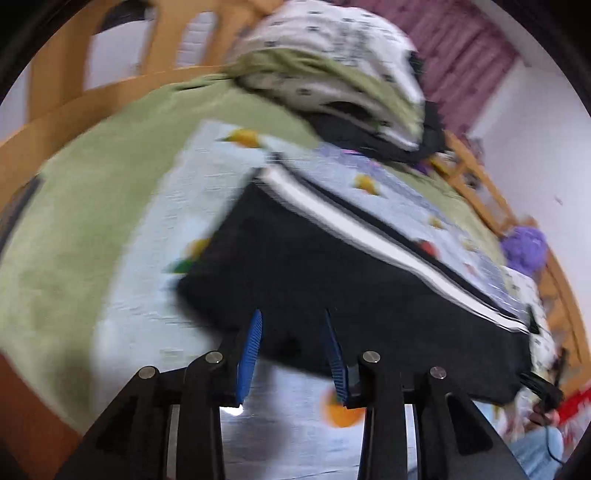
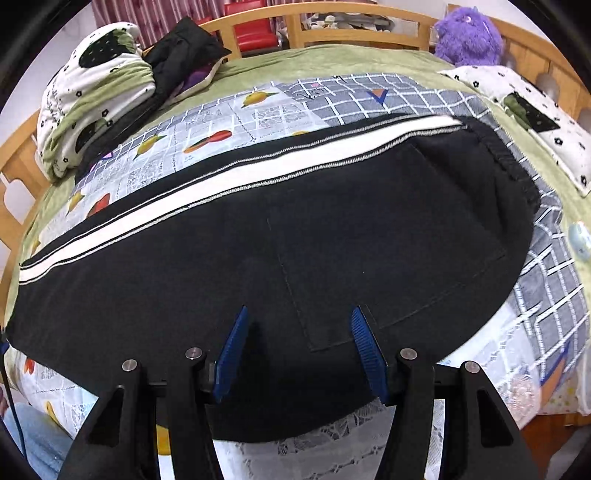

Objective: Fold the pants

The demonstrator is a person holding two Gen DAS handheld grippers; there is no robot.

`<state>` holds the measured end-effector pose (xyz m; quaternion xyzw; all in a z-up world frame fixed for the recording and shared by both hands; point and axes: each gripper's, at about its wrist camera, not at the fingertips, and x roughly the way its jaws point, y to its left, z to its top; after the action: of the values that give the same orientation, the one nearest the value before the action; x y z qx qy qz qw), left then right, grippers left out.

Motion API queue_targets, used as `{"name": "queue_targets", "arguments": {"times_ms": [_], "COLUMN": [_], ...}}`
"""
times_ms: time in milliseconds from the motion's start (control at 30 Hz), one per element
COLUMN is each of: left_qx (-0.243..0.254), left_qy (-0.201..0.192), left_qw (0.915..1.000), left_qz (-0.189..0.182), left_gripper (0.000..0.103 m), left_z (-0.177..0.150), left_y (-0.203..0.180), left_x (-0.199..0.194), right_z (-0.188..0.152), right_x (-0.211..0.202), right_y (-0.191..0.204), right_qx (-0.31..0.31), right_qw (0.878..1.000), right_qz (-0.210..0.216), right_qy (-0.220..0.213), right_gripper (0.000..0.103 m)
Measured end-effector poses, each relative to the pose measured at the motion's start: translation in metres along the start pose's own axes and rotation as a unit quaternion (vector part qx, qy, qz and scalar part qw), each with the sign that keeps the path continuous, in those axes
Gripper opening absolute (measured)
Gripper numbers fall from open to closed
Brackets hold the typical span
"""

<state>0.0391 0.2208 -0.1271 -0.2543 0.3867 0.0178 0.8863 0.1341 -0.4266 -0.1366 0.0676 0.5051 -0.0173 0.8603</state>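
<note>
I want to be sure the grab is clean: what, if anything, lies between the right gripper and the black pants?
Nothing visible. In the right wrist view the right gripper, jaws apart, hangs straight over the black pants, which lie flat on the patterned sheet. The folded bedding and purple plush toy sit far off.

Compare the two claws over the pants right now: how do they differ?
The left claw stands narrower; the right claw spreads wider. The left sits at the black pants' near hem edge; the right is over the stitched pocket corner. The left view is blurred, the right sharp. Both are open, gripping nothing.
</note>
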Motion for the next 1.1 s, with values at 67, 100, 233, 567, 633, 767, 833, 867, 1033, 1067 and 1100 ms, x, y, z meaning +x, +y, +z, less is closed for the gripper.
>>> {"name": "queue_targets", "arguments": {"times_ms": [67, 100, 233, 567, 633, 767, 833, 867, 1033, 1067, 1100], "left_qx": [0.013, 0.025, 0.113, 0.074, 0.061, 0.052, 0.051, 0.05, 0.037, 0.035, 0.039], "left_qy": [0.008, 0.01, 0.044, -0.025, -0.037, -0.05, -0.05, -0.047, -0.019, -0.013, -0.008], "left_qw": [0.9994, 0.9987, 0.9919, 0.9876, 0.9886, 0.9897, 0.9884, 0.9879, 0.9863, 0.9874, 0.9889], "left_qz": [-0.032, -0.042, 0.037, 0.136, 0.133, 0.124, 0.134, 0.139, 0.16, 0.154, 0.143], "left_gripper": [0.047, 0.052, 0.06, 0.061, 0.061, 0.06, 0.057, 0.056, 0.039, 0.033, 0.02], "left_z": [-0.002, -0.004, -0.025, 0.018, 0.04, 0.076, 0.091, 0.098, 0.117, 0.12, 0.124], "left_y": [-0.023, -0.033, -0.071, -0.019, -0.013, -0.007, -0.008, -0.008, 0.001, 0.003, 0.004], "left_x": [0.013, 0.021, 0.066, 0.042, 0.044, 0.054, 0.069, 0.079, 0.126, 0.132, 0.134], "right_z": [0.0, 0.0, 0.0, -0.001, 0.003, 0.021, 0.03, 0.033, 0.04, 0.041, 0.041], "right_x": [0.011, 0.016, 0.023, 0.015, 0.014, 0.015, 0.015, 0.016, 0.02, 0.021, 0.022], "right_y": [-0.001, -0.002, -0.002, -0.014, -0.013, -0.01, -0.01, -0.011, -0.01, -0.009, -0.008], "right_qx": [0.0, -0.002, -0.01, -0.022, -0.02, -0.019, -0.012, -0.008, 0.017, 0.021, 0.024], "right_qw": [1.0, 1.0, 1.0, 1.0, 1.0, 0.999, 0.999, 0.998, 0.996, 0.996, 0.996], "right_qz": [0.003, 0.001, 0.001, 0.004, 0.009, 0.015, 0.022, 0.027, 0.047, 0.05, 0.052], "right_qy": [0.012, 0.016, 0.013, 0.004, -0.007, -0.031, -0.044, -0.048, -0.068, -0.069, -0.07], "right_gripper": [0.058, 0.058, 0.058, 0.058, 0.058, 0.058, 0.058, 0.058, 0.058, 0.058, 0.058]}}
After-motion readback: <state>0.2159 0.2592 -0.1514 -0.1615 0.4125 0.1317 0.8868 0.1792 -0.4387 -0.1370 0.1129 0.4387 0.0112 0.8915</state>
